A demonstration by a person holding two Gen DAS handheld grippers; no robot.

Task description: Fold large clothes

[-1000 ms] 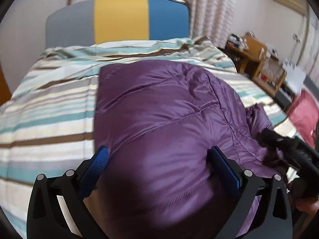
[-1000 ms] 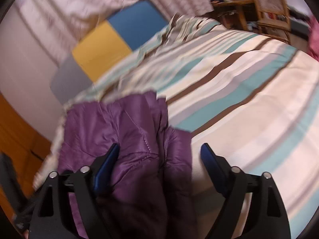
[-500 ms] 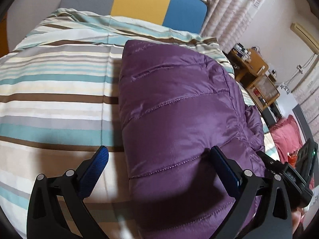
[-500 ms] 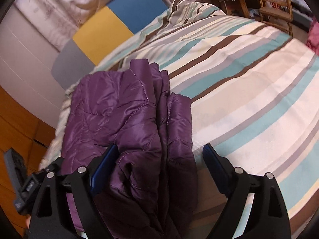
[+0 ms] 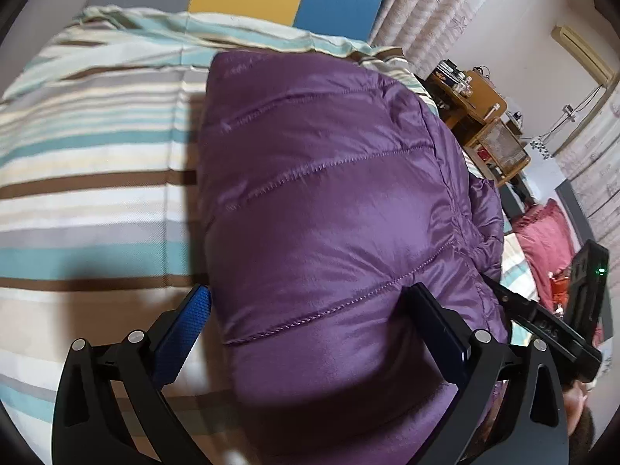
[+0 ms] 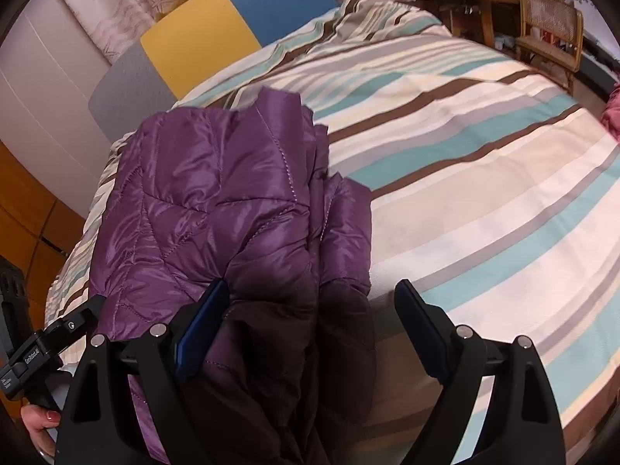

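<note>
Folding appears well advanced: we find the purple quilted jacket [image 5: 329,209] lying on the striped bed [image 5: 85,193] as a compact, doubled bundle toward the bed's left side, short of the headboard [image 6: 217,27]. Its side toward the bed's middle shows stacked layers with a narrower piece, possibly a sleeve [image 6: 345,224], lying loosely alongside. Both the left gripper [image 5: 310,321] and right gripper [image 6: 310,317] hover over the near end, jaws spread wide, grasping nothing. We judge that tidying that loose piece and perhaps one last fold remain.
</note>
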